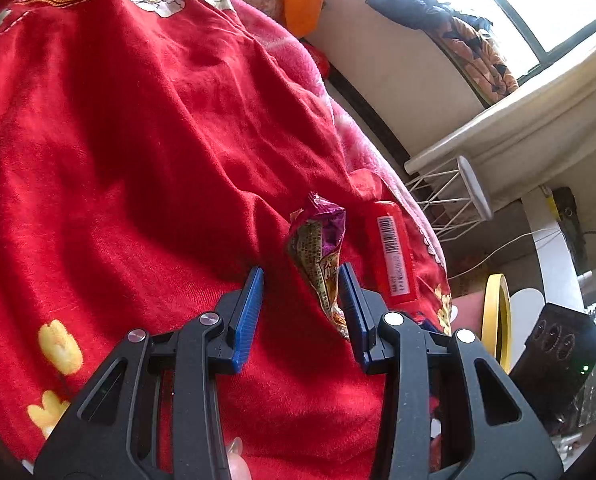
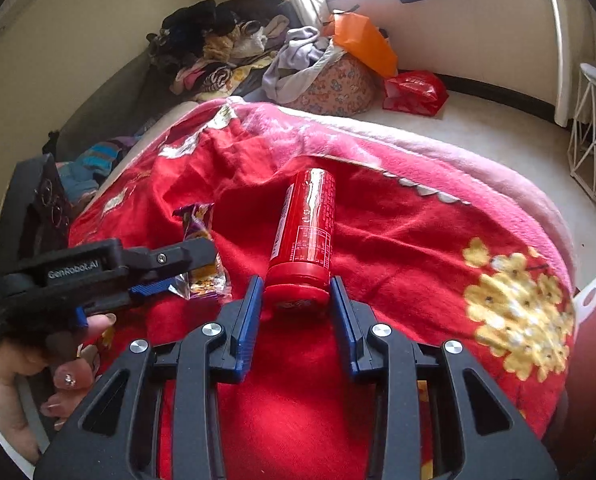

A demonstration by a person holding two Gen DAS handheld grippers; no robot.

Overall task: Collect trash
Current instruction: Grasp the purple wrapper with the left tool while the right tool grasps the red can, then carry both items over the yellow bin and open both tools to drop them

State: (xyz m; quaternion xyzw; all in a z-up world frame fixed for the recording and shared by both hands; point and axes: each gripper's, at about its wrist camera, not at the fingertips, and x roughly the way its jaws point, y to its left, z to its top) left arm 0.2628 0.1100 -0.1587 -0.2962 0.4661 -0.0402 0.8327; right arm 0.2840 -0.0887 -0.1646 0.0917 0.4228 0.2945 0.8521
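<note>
Red fleece blanket [image 2: 398, 264] with yellow flower print covers the bed; pink plush layer beneath. Right wrist view alone shows a clothes heap [image 2: 226, 48] against the wall, an orange bag [image 2: 362, 40] and a red plastic bag [image 2: 416, 92]. Left wrist view alone shows the window [image 1: 538, 4] and a white wire-frame stool [image 1: 454, 192]. Crinkled foil snack wrapper [image 1: 318, 256] lies on the blanket beside a glossy red cylindrical canister [image 2: 306, 236]. Left tongs [image 1: 302, 296] released, wrapper against the right finger. Right tongs [image 2: 297, 304] released, straddling the canister's cap end.
</note>
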